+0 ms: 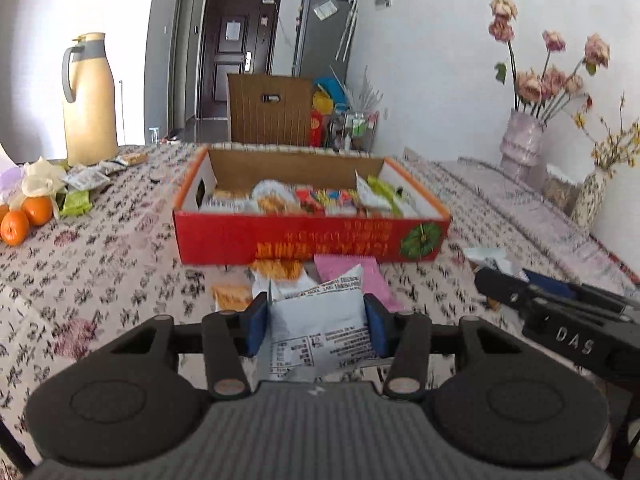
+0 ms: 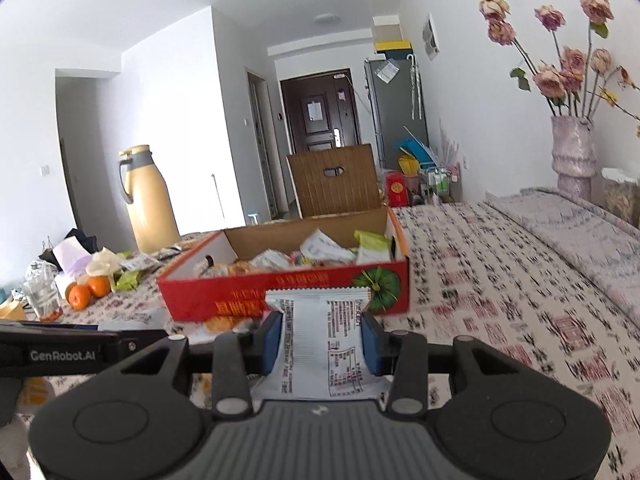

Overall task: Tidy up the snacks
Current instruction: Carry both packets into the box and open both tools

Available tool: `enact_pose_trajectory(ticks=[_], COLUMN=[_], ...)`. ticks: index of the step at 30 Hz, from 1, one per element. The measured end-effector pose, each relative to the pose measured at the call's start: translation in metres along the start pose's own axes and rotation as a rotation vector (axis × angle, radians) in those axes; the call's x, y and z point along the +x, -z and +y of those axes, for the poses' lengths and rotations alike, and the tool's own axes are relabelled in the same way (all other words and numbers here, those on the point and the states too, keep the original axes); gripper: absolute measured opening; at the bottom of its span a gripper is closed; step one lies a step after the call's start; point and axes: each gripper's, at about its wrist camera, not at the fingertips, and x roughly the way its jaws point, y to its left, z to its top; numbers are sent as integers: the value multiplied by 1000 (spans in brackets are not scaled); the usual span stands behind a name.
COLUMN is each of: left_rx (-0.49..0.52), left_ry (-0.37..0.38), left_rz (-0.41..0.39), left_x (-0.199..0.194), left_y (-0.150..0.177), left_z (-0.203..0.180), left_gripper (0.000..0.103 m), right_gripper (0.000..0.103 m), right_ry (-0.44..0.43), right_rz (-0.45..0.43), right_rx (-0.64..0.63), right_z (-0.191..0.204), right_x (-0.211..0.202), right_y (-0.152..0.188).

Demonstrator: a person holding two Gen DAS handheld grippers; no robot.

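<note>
The left gripper (image 1: 316, 326) pinches a white snack packet (image 1: 320, 320), and the right gripper (image 2: 322, 342) pinches a striped white packet (image 2: 320, 344), both held near the red cardboard box (image 1: 312, 236) of snacks on the table (image 1: 100, 264)

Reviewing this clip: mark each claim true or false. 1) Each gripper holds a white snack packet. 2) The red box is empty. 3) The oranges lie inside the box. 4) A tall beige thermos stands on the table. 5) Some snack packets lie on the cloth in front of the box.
1) True: the left gripper pinches a white packet, and the right gripper pinches another white packet.
2) False: the red box holds many snacks.
3) False: the oranges lie on the tablecloth, apart from the box.
4) True: the thermos stands upright.
5) True: an orange packet and a pink packet lie there.
</note>
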Motion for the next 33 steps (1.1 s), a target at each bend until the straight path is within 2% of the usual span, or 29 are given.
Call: enact_pose_trajectory(ticks=[18, 33], left_rx=[-28, -30], left_ry=[-16, -69], left_rz=[-119, -131], left_x=[43, 106], left_y=[-81, -126], left_z=[22, 40], left_gripper=[50, 50], right_gripper=[40, 40], right_ry=[-17, -4], right_rz=[-87, -80], right_rx=[-12, -48], right_z=[14, 25], right_x=[70, 149], right_y=[-62, -103])
